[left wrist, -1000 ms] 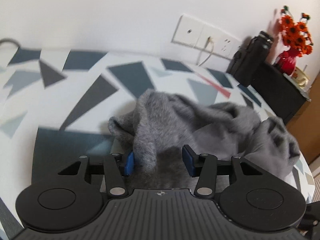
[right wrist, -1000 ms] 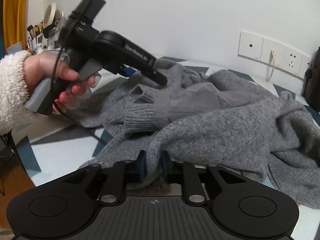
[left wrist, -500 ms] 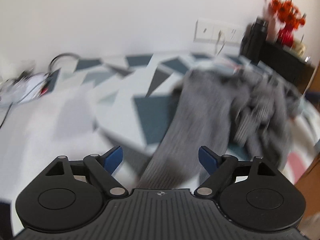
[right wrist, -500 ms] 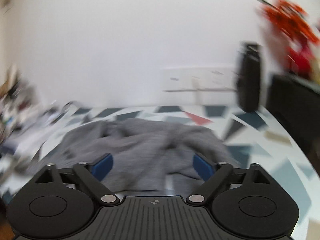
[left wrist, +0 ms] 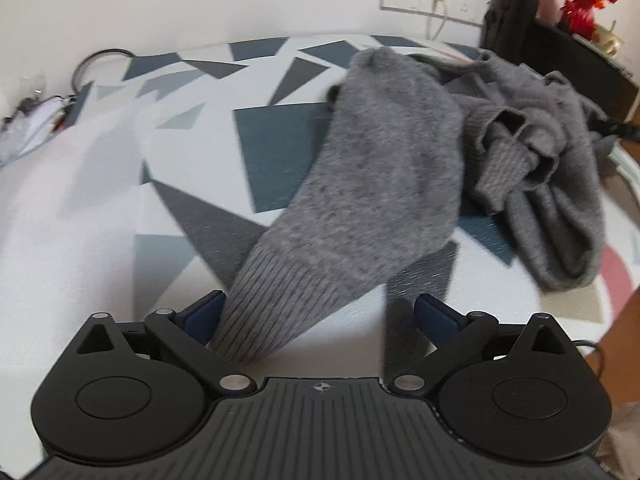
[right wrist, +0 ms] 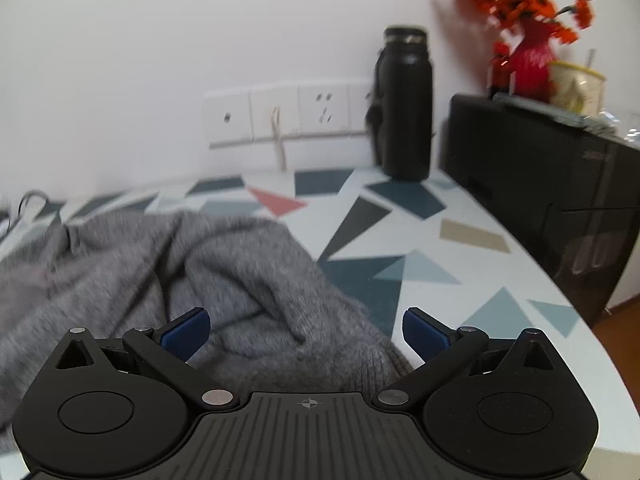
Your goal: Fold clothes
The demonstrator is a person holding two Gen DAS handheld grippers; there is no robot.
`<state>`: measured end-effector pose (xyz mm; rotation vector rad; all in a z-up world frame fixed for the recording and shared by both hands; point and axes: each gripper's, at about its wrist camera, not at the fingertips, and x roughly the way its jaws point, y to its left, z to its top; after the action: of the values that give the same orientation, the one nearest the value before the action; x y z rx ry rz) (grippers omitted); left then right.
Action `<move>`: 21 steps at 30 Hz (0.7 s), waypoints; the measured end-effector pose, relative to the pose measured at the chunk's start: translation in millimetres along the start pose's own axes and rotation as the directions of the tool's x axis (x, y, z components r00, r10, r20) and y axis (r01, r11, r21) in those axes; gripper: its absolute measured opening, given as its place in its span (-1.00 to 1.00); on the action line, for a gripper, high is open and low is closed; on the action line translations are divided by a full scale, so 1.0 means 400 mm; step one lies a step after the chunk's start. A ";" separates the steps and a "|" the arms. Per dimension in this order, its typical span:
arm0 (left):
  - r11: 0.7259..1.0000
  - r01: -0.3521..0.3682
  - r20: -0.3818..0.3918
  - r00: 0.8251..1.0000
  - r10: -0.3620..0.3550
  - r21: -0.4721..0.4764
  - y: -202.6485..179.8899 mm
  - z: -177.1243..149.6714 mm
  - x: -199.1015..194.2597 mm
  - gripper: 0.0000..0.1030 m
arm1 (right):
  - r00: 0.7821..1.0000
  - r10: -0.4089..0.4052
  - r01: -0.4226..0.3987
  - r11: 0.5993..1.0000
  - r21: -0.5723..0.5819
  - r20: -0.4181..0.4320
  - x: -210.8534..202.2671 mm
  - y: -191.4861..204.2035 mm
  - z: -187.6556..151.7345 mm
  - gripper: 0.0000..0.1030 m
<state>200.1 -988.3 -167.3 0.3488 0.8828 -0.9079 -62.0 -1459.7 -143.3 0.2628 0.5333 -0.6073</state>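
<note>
Here the grey knitted sweater (left wrist: pixel 400 168) lies crumpled on the triangle-patterned table (left wrist: pixel 192 184), one sleeve running toward 1 o'clock from the left gripper (left wrist: pixel 320 316). Both the left and the right gripper (right wrist: pixel 306 330) are spread, pinching nothing; the left is nearer its ribbed cuff (left wrist: pixel 272 312).

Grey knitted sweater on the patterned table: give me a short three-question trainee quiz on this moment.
1. True or false: the left gripper is clamped on the grey knitted sweater.
2. What stands by the wall sockets: A) black bottle B) kettle C) lamp?
3. Fill in: the ribbed cuff lies between the left gripper's ___ fingers.

Key: 1 false; 2 A; 3 open.
</note>
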 end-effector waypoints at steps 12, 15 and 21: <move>0.991 0.082 0.052 0.996 -0.077 -0.105 0.018 0.056 0.030 0.64 | 0.984 0.152 -0.169 0.957 -0.234 -0.091 0.006 0.087 -0.051 -0.32; 0.992 0.085 0.059 0.995 -0.079 -0.089 -0.003 0.088 0.059 0.64 | 0.974 0.198 -0.219 0.941 -0.259 -0.108 -0.029 0.127 -0.071 -0.32; 0.982 0.149 0.075 0.987 -0.141 -0.113 -0.033 0.190 0.146 0.63 | 0.949 0.287 -0.313 0.903 -0.296 -0.129 -0.089 0.230 -0.112 -0.27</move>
<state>246.4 -1073.2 -165.7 0.1523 0.9049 -0.9905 -49.1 -1352.8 -154.0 0.0652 0.6461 -0.2054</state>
